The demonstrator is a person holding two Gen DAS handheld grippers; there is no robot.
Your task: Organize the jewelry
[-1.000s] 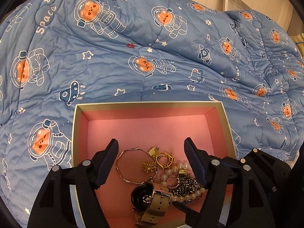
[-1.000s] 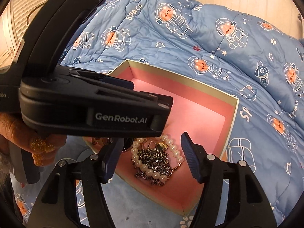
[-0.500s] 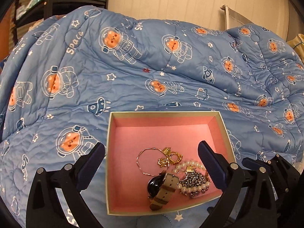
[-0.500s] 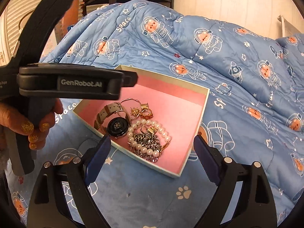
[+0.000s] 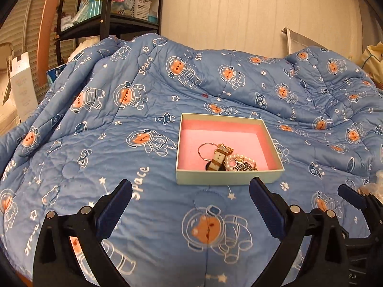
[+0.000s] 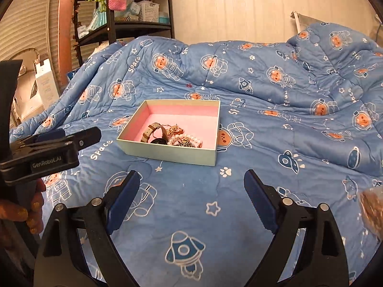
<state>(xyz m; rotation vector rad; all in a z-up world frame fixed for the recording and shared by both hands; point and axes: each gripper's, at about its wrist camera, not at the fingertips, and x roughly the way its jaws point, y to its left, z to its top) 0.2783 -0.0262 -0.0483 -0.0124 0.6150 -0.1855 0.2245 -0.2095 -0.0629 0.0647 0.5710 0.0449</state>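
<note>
A shallow box (image 5: 227,177) with a pink lining lies on the blue quilt, also seen in the right wrist view as the box (image 6: 167,153). Inside it lie a watch with a beige strap (image 5: 219,159), a pearl bracelet (image 5: 231,163), a silver chain and gold pieces, with the same watch (image 6: 153,134) and pearl bracelet (image 6: 184,138) showing from the right. My left gripper (image 5: 190,199) is open and empty, well short of the box. My right gripper (image 6: 191,191) is also open and empty, back from the box's near wall.
The blue space-print quilt (image 5: 119,143) covers the whole bed and bunches up at the back. A black shelf unit (image 5: 107,19) with baskets stands behind left. The left hand tool (image 6: 43,157) and a hand holding it show at the right view's left edge.
Both grippers pulled back and up from over the box, which now looks small and far. Both jaws opened wider. The jewelry stays in the box.
</note>
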